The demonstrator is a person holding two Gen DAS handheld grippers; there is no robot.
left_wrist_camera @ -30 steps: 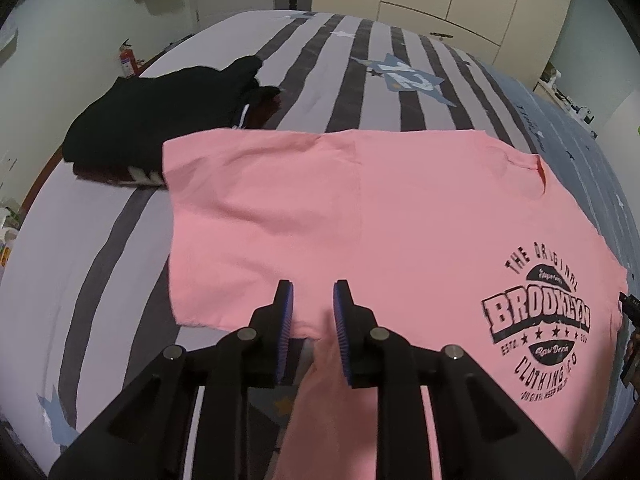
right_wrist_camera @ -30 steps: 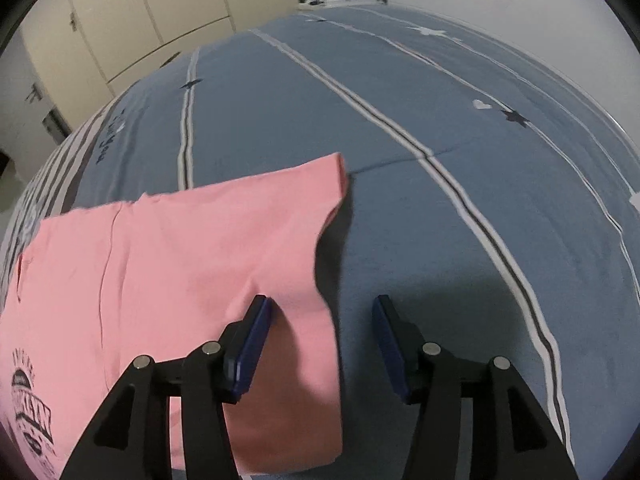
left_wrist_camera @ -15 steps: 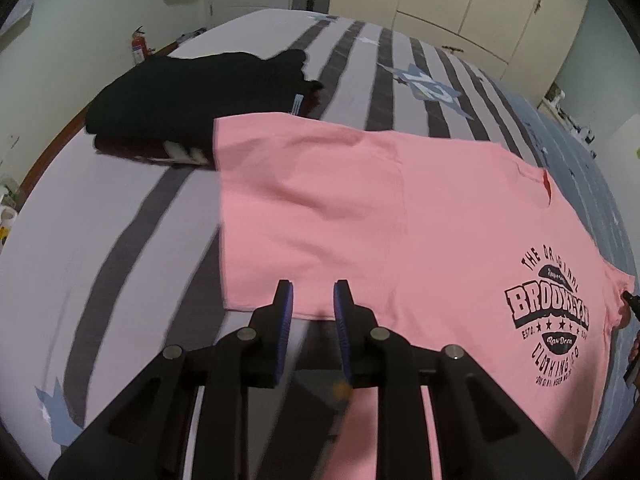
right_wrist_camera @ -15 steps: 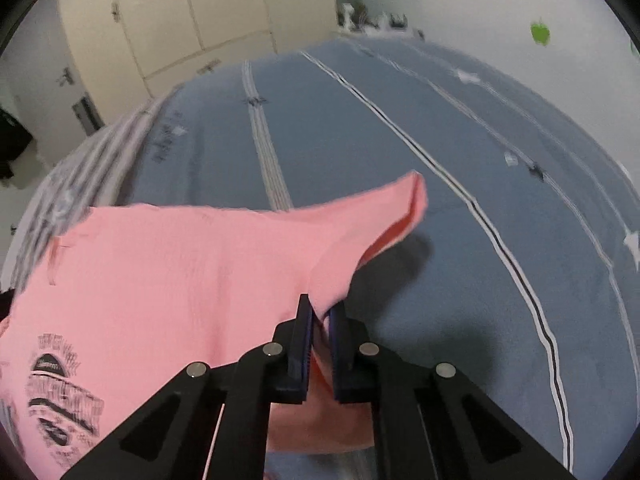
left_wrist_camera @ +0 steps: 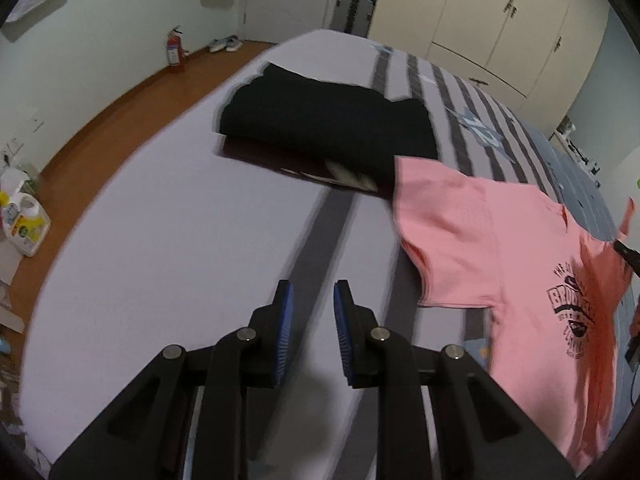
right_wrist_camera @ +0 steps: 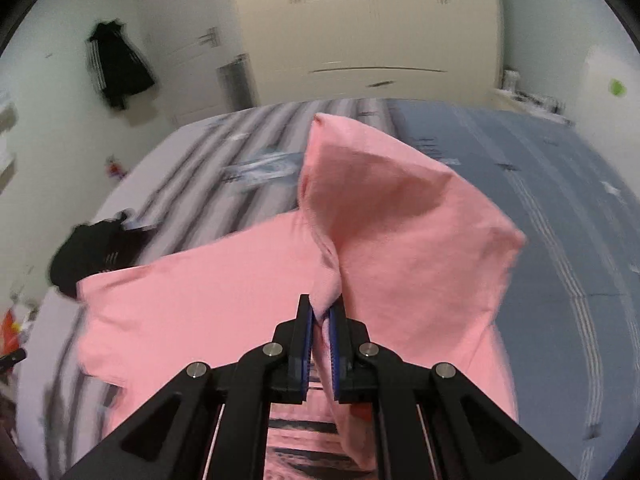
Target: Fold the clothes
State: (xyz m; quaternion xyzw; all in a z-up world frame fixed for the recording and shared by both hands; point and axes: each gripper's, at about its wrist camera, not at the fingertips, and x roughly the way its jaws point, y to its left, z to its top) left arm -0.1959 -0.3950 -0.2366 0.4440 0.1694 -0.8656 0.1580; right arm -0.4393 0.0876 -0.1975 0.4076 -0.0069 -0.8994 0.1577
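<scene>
Pink T-shirt point(right_wrist_camera: 224, 300) is pinched in the right gripper point(right_wrist_camera: 321, 312); left gripper point(left_wrist_camera: 312, 304) hangs empty, slightly parted.

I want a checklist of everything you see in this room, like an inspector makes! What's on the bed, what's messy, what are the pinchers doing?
Surface: bed with a sheet striped grey on one part, blue on the other.
Job's things: pink T-shirt with a dark print; one side is lifted off the bed and bunched. Folded black clothes lie beside it.
Clutter: detergent bottle on the wooden floor; shoes by the far wall.
Grippers: left gripper holds nothing, a gap between its pads, above bare sheet. Right gripper is shut on the pink T-shirt.
Cables: nothing seen.
Surroundings: cream wardrobe, red fire extinguisher, dark garment hanging on the wall.
</scene>
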